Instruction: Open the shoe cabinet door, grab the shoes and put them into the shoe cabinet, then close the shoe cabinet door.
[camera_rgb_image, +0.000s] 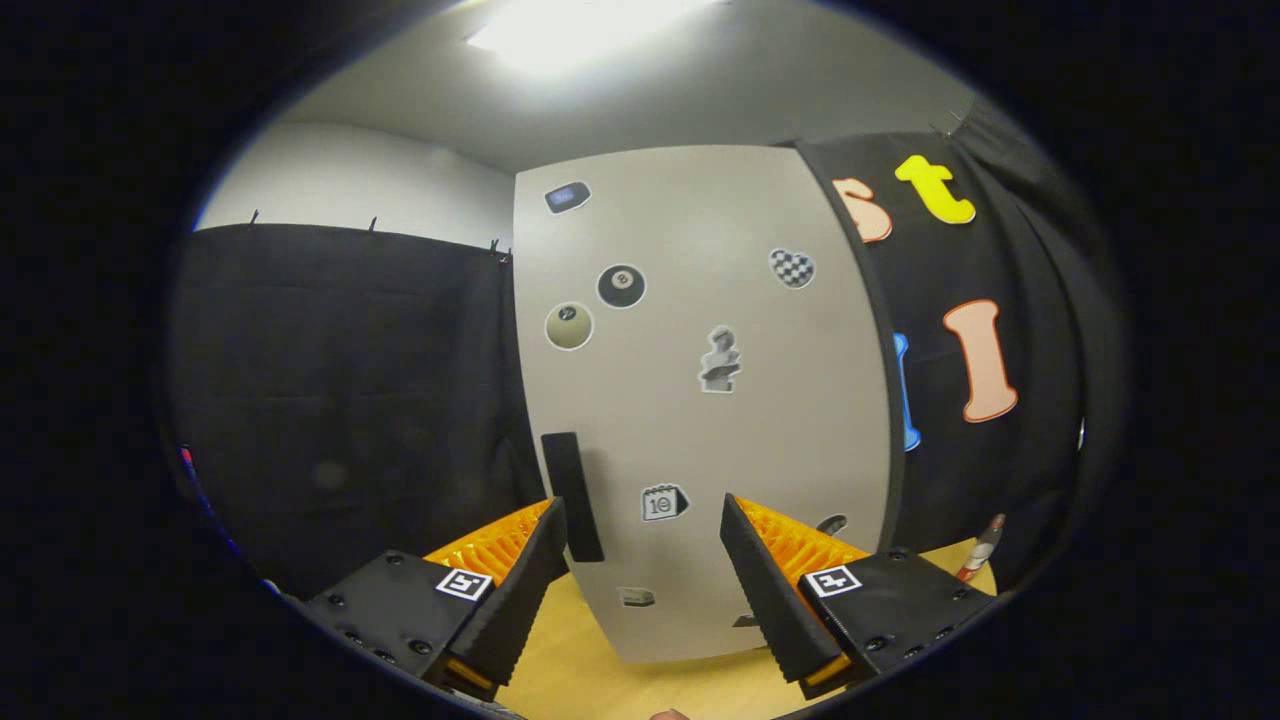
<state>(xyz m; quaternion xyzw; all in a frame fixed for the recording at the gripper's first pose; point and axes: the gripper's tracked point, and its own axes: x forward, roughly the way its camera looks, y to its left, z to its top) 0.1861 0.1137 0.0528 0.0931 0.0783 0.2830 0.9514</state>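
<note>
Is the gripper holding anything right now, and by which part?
Nothing is held. The gripper is open, facing the shoe cabinet door, its black handle just ahead of one finger.

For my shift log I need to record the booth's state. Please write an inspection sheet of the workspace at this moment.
Surface: wooden tabletop, bare ahead of the fingers.
Job's things: shoe cabinet door upright and shut, stickers on it; black handle at its left edge, just beyond the left finger. Shoes: nothing seen.
Clutter: marker pen beside the cabinet's right side.
Grippers: hand-held gripper open, empty, facing the door.
Cables: nothing seen.
Surroundings: black cloth wall, white wall, ceiling light.
</note>
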